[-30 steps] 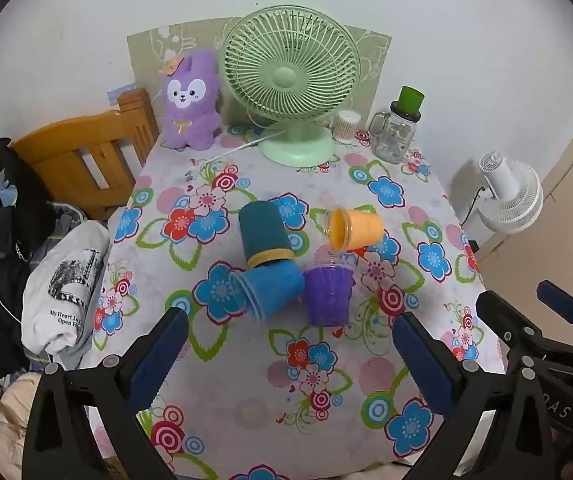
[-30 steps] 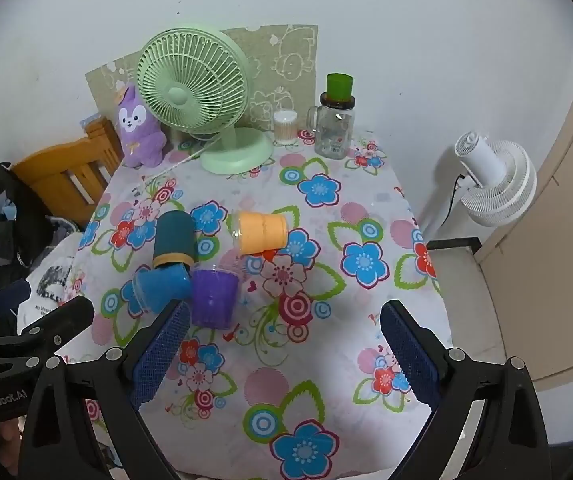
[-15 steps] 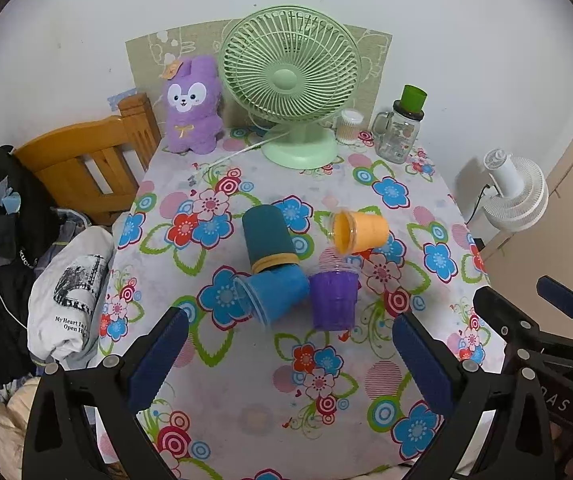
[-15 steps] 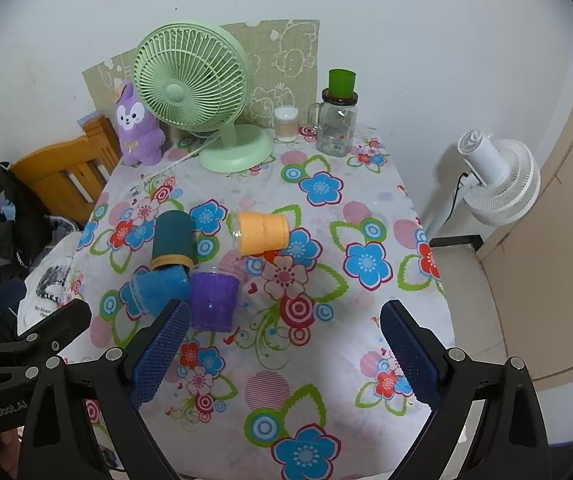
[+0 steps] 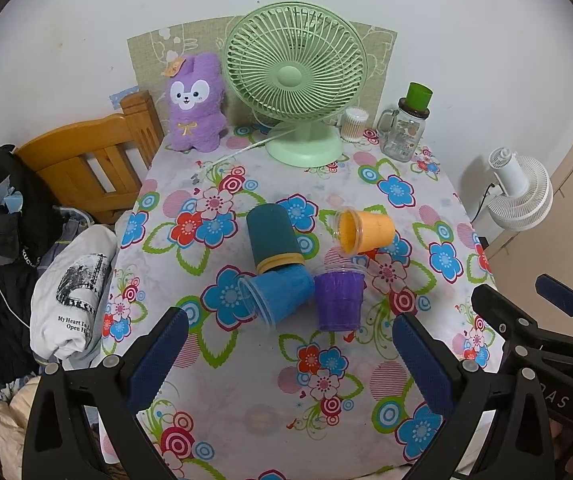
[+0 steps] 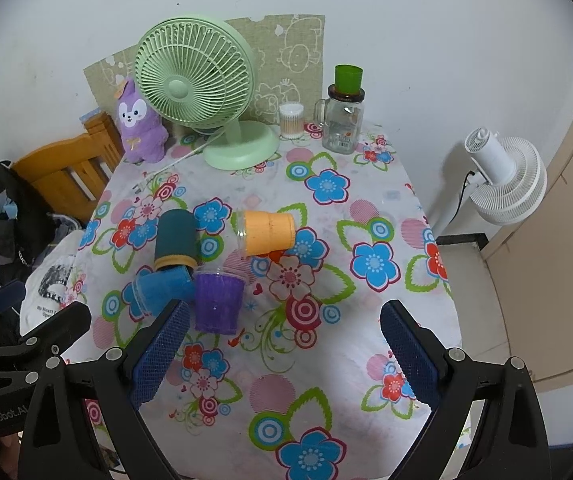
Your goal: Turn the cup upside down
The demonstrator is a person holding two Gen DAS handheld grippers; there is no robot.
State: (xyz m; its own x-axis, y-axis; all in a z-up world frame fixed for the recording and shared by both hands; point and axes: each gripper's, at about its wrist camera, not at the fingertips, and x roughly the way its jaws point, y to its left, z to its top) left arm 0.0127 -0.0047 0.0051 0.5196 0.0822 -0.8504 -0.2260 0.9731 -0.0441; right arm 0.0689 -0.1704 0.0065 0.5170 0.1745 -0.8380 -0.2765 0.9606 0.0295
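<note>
Several cups sit mid-table on the floral cloth. A purple cup stands upright. A blue cup, an orange cup and a dark teal cup with a yellow band lie on their sides. My left gripper is open and empty, hovering above the near table area. My right gripper is open and empty, its left pad near the purple cup in the view.
At the back stand a green desk fan, a purple plush, a cotton swab jar and a glass mug with a green cup on it. A wooden chair and clothes lie left; a white fan stands right.
Both grippers have pulled back and up slightly, so the table looks a little farther away. The cups have not moved.
</note>
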